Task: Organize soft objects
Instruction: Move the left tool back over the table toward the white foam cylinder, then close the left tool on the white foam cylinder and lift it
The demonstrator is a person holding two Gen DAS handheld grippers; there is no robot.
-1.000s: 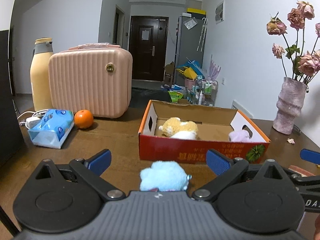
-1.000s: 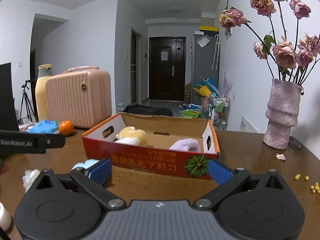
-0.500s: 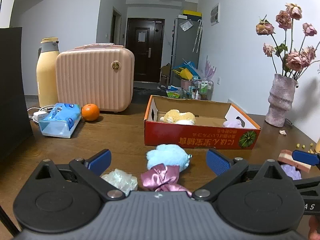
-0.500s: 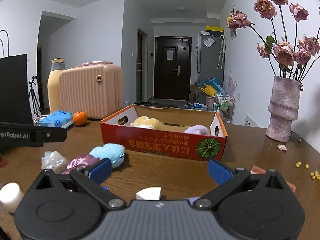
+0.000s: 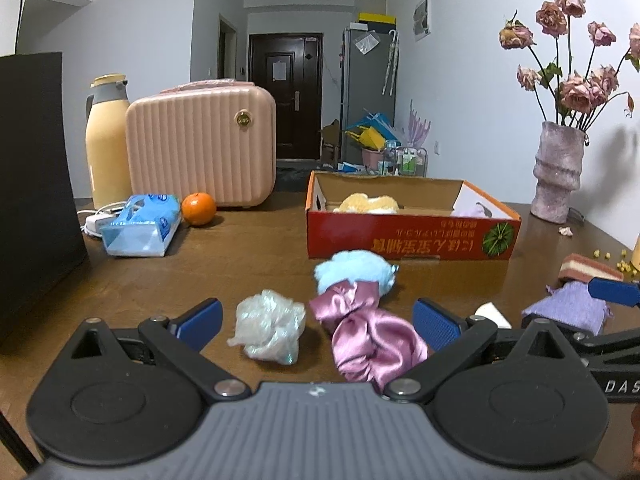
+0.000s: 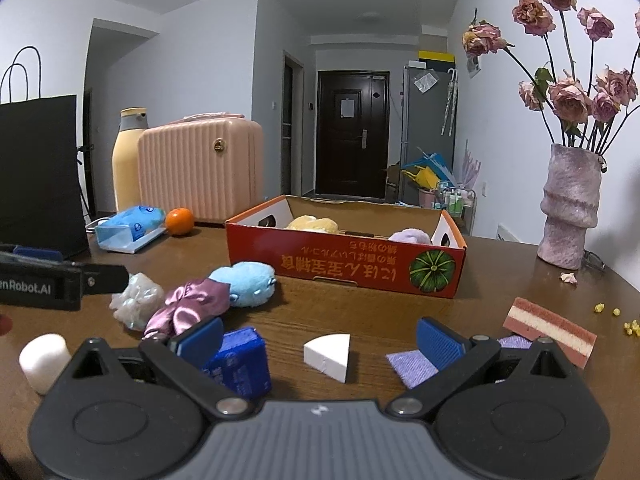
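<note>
Both my grippers empty, jaws apart: left gripper (image 5: 316, 314) over the white scrunchie (image 5: 269, 333) and pink satin scrunchie (image 5: 366, 334), blue plush (image 5: 354, 270) just beyond. Right gripper (image 6: 318, 338) over the white wedge (image 6: 329, 356). Red box (image 6: 348, 268) far centre holds yellow and lilac plush.

Both grippers, left gripper (image 5: 316, 316) and right gripper (image 6: 318, 338): black linkage arms, silver pivot screws, blue ribbed fingertip pads (image 6: 438, 342), grey ribbed housing, white "GenRobot.AI" lettering.

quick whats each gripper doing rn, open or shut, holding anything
Left gripper: open, holding nothing; the pink satin scrunchie and white crinkly scrunchie lie on the table between its fingers.
Right gripper: open, holding nothing; the white foam wedge lies between its fingers.
</note>
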